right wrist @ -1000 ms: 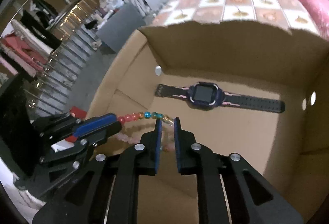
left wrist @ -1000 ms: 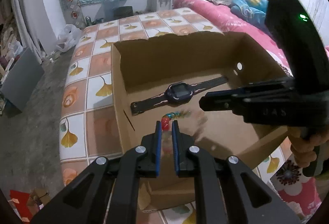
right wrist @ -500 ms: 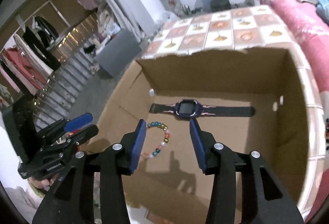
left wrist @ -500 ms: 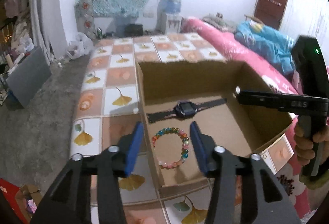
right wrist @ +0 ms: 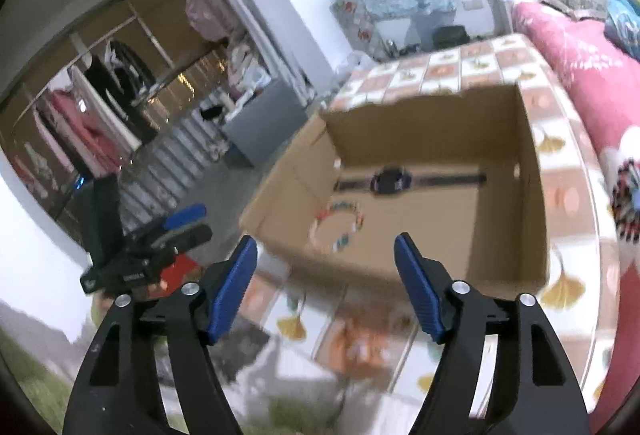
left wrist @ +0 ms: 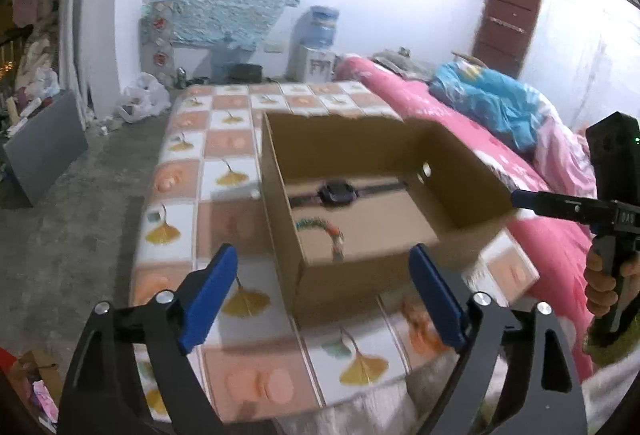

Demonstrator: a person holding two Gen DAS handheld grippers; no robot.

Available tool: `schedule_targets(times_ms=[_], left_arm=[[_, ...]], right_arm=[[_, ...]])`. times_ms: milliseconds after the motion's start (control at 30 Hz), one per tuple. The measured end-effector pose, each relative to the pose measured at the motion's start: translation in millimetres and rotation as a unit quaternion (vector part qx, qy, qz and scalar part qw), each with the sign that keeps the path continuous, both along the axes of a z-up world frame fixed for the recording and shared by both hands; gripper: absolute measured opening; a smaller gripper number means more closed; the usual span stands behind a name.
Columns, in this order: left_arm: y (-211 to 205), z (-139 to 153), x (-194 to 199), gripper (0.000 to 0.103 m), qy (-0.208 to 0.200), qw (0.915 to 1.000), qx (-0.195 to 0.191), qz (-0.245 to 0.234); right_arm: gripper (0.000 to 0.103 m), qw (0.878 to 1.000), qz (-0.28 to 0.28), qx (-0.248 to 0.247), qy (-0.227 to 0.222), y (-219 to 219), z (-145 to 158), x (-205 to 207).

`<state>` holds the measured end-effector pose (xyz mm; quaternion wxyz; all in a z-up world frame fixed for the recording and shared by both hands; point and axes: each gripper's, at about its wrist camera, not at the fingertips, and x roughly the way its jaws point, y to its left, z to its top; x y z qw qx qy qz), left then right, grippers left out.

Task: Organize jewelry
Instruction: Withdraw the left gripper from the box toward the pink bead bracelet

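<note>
Inside the cardboard box [left wrist: 360, 147], seen from your left gripper [left wrist: 324, 293], the beaded bracelet [left wrist: 326, 233] lies just in front of the watch [left wrist: 338, 191]; jaws empty and opening. Light, limp, slippery: pinch across the beads

From your right gripper [right wrist: 324, 281], likewise opening on nothing, the box sits on a tiled, quilt-like surface [right wrist: 560, 195] beside the pink bed [right wrist: 592, 91]

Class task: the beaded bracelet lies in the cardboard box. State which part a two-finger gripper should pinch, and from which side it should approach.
Pinch one stretch of the beaded bracelet ring, one finger inside the loop and one outside. Come from above: it lies flat on the floor of the cardboard box, whose walls block any sideways approach. Choose the arc away from the watch.
</note>
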<state>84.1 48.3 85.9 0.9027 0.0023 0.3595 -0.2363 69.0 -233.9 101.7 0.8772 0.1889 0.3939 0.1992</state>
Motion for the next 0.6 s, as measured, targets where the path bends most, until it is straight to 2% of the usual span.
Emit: schedule_targets(times_ms=[100,233,333,467,600], left_arm=[[-5,-22,-11,0.087,0.028,0.9995,0.012,-0.005],[-18,-45,-13,0.087,0.053,0.9985,0.013,-0.010],[-32,-55,-8,0.087,0.040,0.9988,0.029,-0.005],[-43,-64,12,0.087,0.031,0.9980,0.053,0.013],[-38,-61,33,0.087,0.038,0.9980,0.031,0.041]], right_arm=[[0.071,1.000,-0.009,0.001,0.029,4,-20,-10],[0.070,0.995,-0.038,0.028,0.083,2,-50,-9],[0.059,0.989,-0.071,0.028,0.123,-5,-67,5],[0.053,0.984,-0.107,0.051,0.133,-20,-75,20],[0.052,0.983,-0.126,0.057,0.124,-26,-75,28]])
